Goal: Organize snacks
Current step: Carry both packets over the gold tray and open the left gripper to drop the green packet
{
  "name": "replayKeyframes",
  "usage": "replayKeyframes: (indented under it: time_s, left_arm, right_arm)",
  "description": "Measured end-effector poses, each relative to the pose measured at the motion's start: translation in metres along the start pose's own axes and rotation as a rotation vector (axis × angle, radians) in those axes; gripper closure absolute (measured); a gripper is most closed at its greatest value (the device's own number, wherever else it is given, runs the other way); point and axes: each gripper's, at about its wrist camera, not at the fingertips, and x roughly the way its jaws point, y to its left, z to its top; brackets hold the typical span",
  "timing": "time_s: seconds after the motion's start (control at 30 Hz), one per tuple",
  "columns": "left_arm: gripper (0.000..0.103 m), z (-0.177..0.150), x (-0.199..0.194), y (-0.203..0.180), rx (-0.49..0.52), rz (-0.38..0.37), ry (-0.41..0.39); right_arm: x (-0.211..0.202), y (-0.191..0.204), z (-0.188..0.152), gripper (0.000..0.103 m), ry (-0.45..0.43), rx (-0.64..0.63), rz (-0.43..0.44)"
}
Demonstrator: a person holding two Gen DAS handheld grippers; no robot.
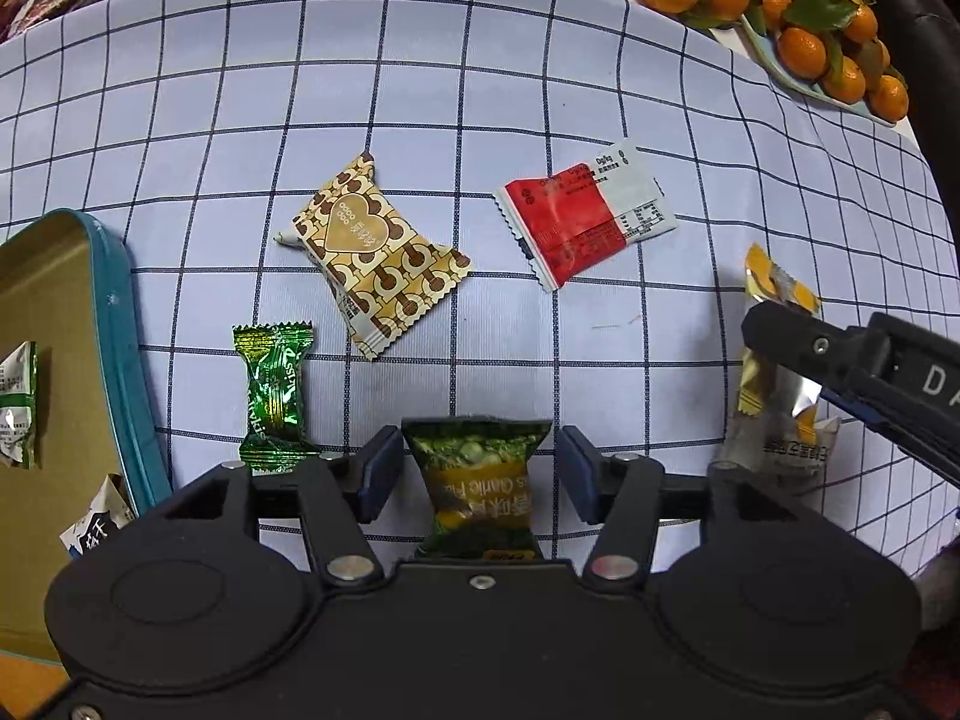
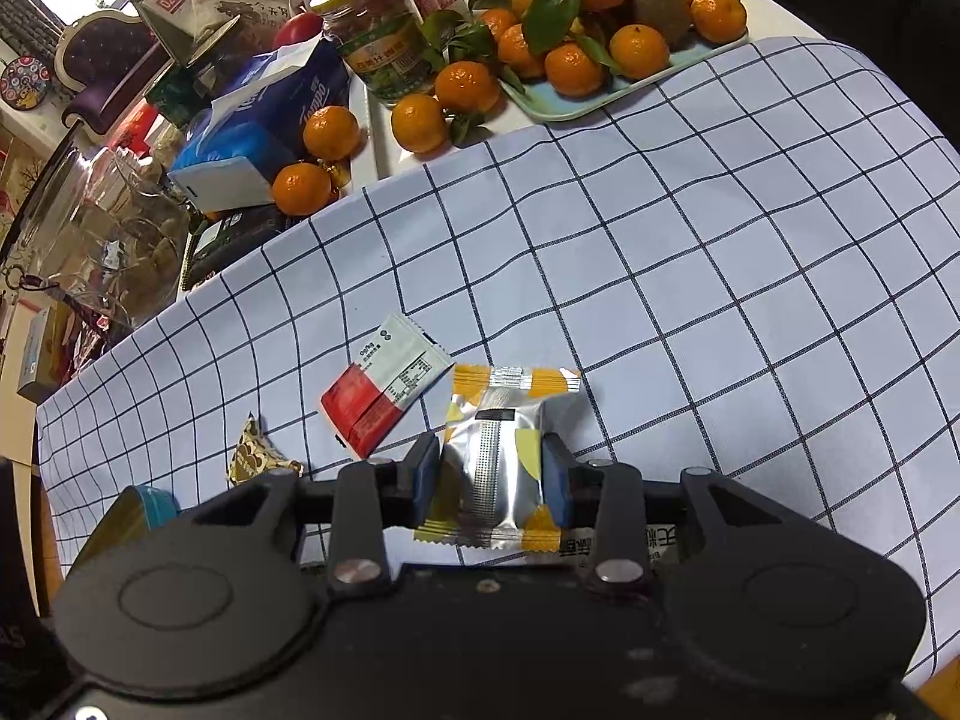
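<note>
Left wrist view: left claw (image 1: 474, 474) pointed straight down over the bench (image 1: 600, 120), jaws released and standing wide. Green pea packet (image 1: 480, 480) lay between the blue pads (image 1: 378, 474), a clear gap on each side, neither pad touching. Could not tell whether it was about to be taken or had been let go.

Outward from the claw: green candy (image 1: 273, 399) just beside on the left, gold heart packet (image 1: 372, 252) further up, red and white sachet (image 1: 582, 222) to its right. Tin (image 1: 114, 324) with a teal rim at the left edge, a few wrapped snacks already inside. Tray of oranges (image 1: 804, 30) at the far corner, well apart.

Right wrist view: right claw (image 2: 489, 474) clenched on a silver and yellow packet (image 2: 498, 450), pads pressing its two sides, packet puffed between them. Claw tilted steeply down toward the checked cloth; whether the packet had left the cloth, not clear. Another white wrapper (image 2: 618, 543) partly hidden under the claw.

Judgement: if the pea packet is next for the tin, centre the pads on its middle, close gently so the bag does not burst or slip, and avoid nudging the green candy. Right claw should hold its grip level and steer wide of the left when crossing to the tin.
</note>
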Motion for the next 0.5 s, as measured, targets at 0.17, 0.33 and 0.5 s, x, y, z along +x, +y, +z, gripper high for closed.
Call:
replayKeyframes:
  time_s: [0.17,0.33,0.5]
  left_arm:
    - [0.049,0.003,-0.002,0.008,-0.037,-0.055,-0.004]
    - [0.060,0.005,-0.020,0.021,-0.066,-0.044,-0.066]
    - [0.059,0.006,-0.039,0.039,-0.108,-0.059,-0.110]
  right_arm:
    - [-0.004,-0.001,0.001,0.064,-0.013,0.018,0.001]
    - [-0.005,0.005,0.001,0.064,-0.016,0.011,0.005]
    - [-0.009,0.022,-0.002,0.064,-0.019,-0.017,0.017]
